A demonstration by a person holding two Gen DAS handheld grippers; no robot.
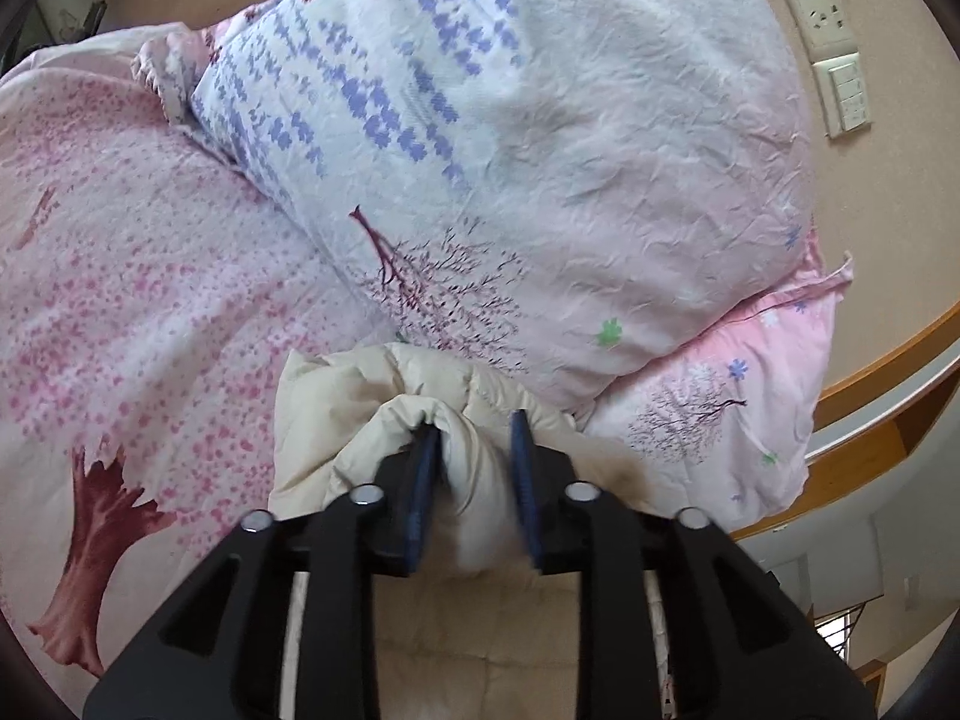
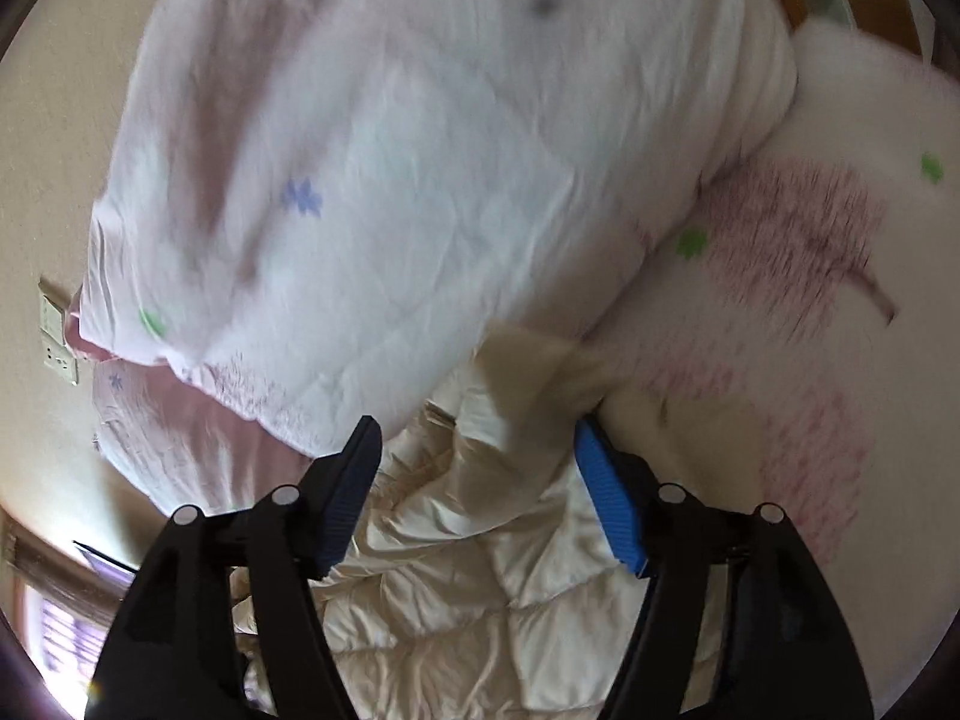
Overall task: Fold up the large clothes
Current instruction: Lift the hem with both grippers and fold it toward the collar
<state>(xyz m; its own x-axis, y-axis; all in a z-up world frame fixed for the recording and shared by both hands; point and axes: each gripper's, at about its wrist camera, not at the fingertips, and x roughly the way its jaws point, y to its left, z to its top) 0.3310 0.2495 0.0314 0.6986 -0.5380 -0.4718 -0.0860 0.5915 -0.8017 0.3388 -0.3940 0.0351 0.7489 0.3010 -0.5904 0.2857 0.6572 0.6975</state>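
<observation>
- The bed (image 1: 120, 252), under a pink tree-print cover, fills the left of the left wrist view and carries everything here.
- A big pillow (image 1: 540, 120) leans across the upper centre, lying on a pink one (image 1: 750, 396) at lower right.
- The cream quilted garment (image 2: 480, 570) lies on the bed at bottom centre, its top edge against the pillow, probably just laid over.
- Left gripper (image 1: 474, 462): jaws narrow, a cream fold between them, the right pad clear of it.
- Right gripper (image 2: 477, 480): jaws wide over the cloth, gripping nothing.
- No containers show.
</observation>
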